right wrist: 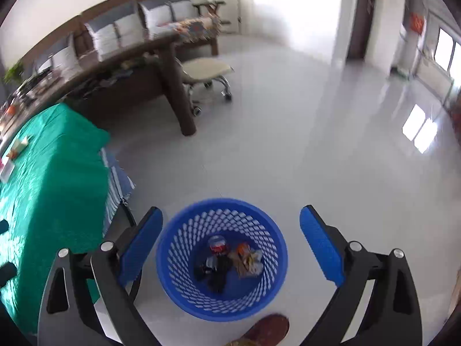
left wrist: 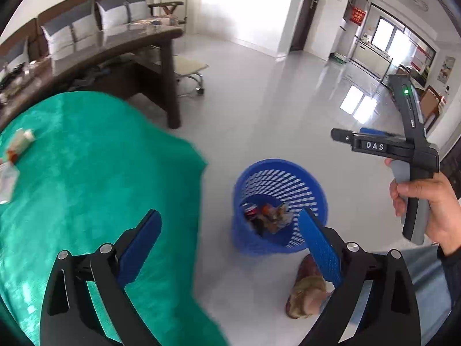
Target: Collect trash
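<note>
While both cameras look down across a glossy pale grey floor (right wrist: 302, 132) that mirrors the window light, the room runs big and open: a sofa (right wrist: 138, 26) with grey cushions along the far wall at about 11 o'clock, and a long dark wooden table (left wrist: 121, 49) in front of it with a cream rolling stool (right wrist: 206, 69) at its end.

Next down in size, the bench under a green cloth (left wrist: 86, 178) fills the 9 o'clock side of the left wrist view. A few wrappers (left wrist: 17, 144) sit on it way over at the left edge, a bit blurry.

The blue mesh bin (right wrist: 222, 259) stands on the floor just off the bench corner, at 6 o'clock in the right wrist view. Trash (right wrist: 227, 262) is already in the bottom: a can, dark bits, crumpled wrappers.

The left hand-held gripper (left wrist: 230, 248) is spread wide with nothing in it, near the bench edge. The right hand-held gripper (right wrist: 232, 248) hangs over the bin, also released and empty. A brown slipper (left wrist: 306, 291) pokes in beside the bin.
</note>
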